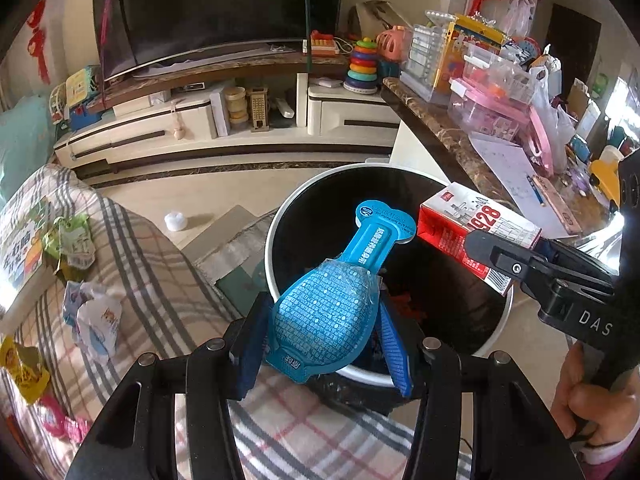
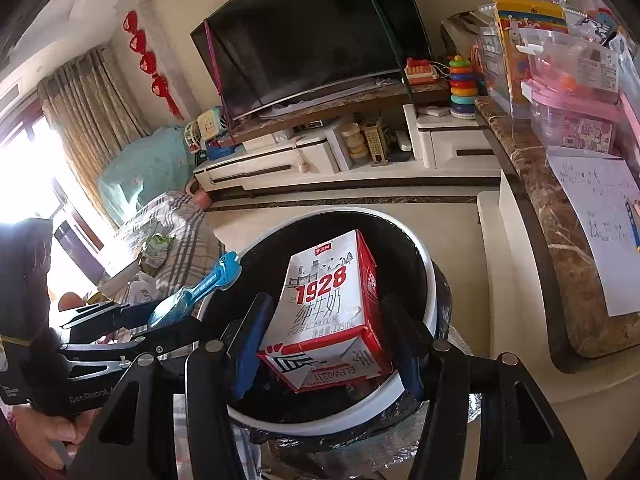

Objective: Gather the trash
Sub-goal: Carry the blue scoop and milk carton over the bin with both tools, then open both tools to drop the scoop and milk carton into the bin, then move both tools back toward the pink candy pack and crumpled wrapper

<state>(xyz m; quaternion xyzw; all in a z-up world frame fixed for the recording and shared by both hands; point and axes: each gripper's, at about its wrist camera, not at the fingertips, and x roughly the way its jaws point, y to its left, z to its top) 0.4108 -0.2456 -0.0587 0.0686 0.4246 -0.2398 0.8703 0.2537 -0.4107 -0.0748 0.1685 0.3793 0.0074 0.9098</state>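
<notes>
The left claw point(image 1: 324, 336) is clamped on a blue wrapper point(image 1: 332, 300). It grips the fat round end, so the long thin end sticks out over the trash bin point(image 1: 276, 240). That way the wrapper should fall straight in when the claw lets go.

The right claw point(image 2: 326, 344) is clamped on a milk box point(image 2: 336, 308), one blue pad on each side. The box is red and white, with "1928" printed on it. It hangs right above the dark mouth of the bin point(image 2: 424, 264), not touching the rim. Both pieces of trash are up in the air, close together, and over the same hole. I think the dropping step is next, and both claws are lined up for it.

The bin stands on the floor just beside the sofa point(image 1: 168, 264), which has a checked cover. That keeps it close to the mess. More trash is waiting there: a crumpled white wrapper point(image 1: 96, 320), a green wrapper point(image 1: 72, 240) and a yellow wrapper point(image 1: 24, 368). So the job looks only partly done.

The blue wrapper is light and floppy, so it might catch on the rim or on a pad as it falls.
</notes>
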